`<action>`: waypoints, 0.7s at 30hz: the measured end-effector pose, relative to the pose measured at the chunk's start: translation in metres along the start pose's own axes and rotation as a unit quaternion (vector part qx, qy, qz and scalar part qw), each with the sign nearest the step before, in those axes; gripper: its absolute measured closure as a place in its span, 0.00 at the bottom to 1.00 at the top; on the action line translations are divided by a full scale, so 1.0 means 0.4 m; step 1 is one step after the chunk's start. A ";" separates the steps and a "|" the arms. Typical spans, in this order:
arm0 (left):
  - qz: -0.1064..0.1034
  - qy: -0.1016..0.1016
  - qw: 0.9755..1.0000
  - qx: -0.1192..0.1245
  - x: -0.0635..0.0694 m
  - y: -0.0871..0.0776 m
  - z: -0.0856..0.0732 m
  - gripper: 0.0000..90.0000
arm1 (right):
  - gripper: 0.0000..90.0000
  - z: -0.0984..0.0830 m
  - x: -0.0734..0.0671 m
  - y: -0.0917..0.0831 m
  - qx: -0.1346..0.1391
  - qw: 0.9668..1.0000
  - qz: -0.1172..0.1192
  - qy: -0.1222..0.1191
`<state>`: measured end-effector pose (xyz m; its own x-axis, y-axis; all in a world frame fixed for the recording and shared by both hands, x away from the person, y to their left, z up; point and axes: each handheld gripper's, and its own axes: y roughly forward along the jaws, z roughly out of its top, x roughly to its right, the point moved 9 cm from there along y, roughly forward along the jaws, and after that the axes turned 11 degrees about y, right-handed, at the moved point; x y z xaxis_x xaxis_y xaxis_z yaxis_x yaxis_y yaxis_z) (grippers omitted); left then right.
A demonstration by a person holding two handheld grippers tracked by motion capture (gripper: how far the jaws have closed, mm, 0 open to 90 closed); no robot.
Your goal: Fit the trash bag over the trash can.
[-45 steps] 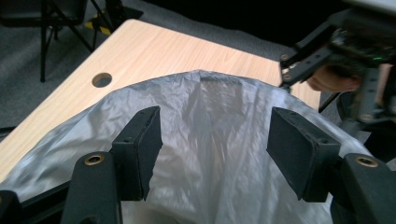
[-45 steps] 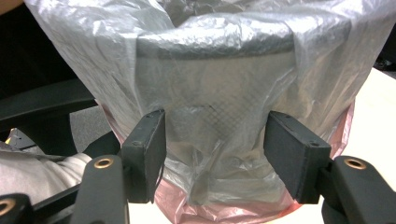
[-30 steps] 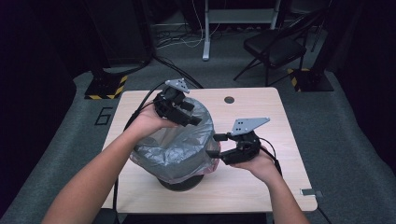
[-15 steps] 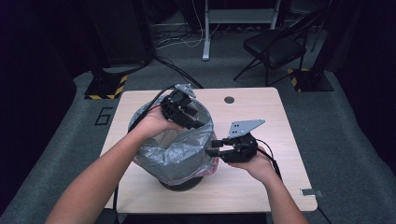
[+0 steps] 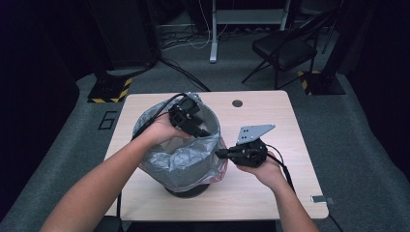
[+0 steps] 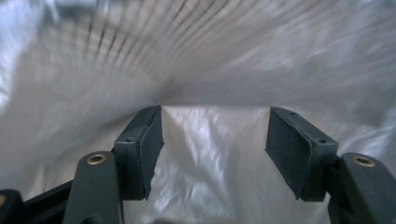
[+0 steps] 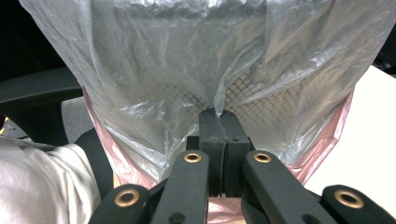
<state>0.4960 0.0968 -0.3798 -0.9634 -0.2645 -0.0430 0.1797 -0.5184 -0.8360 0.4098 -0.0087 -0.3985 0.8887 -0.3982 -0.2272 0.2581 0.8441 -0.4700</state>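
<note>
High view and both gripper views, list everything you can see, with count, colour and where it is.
Table: one, light wood, centre.
Mesh bin: one, dark, on the table, under the bag.
Bin bag: one, clear grey with a pink hem, draped over the bin.
Folding chair: one, black, on the floor beyond the table.
Floor: grey carpet, all around.
Left gripper: black, jaws apart, inside the bag.
Right gripper: black, shut on a fold of bag at the bin's side.
</note>
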 end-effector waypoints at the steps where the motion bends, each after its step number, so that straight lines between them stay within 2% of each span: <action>1: 0.002 -0.003 1.000 -0.007 -0.003 0.003 -0.005 0.40 | 0.99 0.000 0.000 0.000 0.000 1.000 0.000 0.000; 6: 0.007 -0.025 0.999 -0.037 -0.018 0.016 -0.028 0.39 | 1.00 -0.003 0.004 -0.001 -0.001 1.000 0.000 0.003; 8: 0.006 -0.028 0.999 -0.042 -0.020 0.017 -0.032 0.39 | 1.00 -0.004 0.006 -0.003 -0.001 1.000 -0.001 0.003; 10: -0.006 -0.036 0.998 -0.050 -0.017 0.022 -0.038 0.39 | 1.00 -0.005 0.009 -0.004 -0.002 1.000 -0.002 0.002; 15: -0.003 -0.030 0.998 -0.058 -0.018 0.016 -0.039 0.39 | 1.00 -0.007 0.016 -0.006 -0.002 1.000 -0.003 0.005; 18: -0.001 -0.022 0.999 -0.046 -0.018 -0.006 -0.031 0.39 | 1.00 -0.009 0.019 -0.009 -0.002 1.000 -0.004 0.006; 21: -0.008 -0.002 1.000 -0.025 -0.002 -0.041 -0.020 0.39 | 1.00 -0.010 0.023 -0.012 -0.001 1.000 -0.006 0.008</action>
<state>0.4922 0.1121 -0.3704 -0.9655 -0.2590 -0.0278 0.1539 -0.4811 -0.8631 0.4152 -0.0178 -0.4016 0.8789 -0.4149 -0.2356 0.2688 0.8385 -0.4739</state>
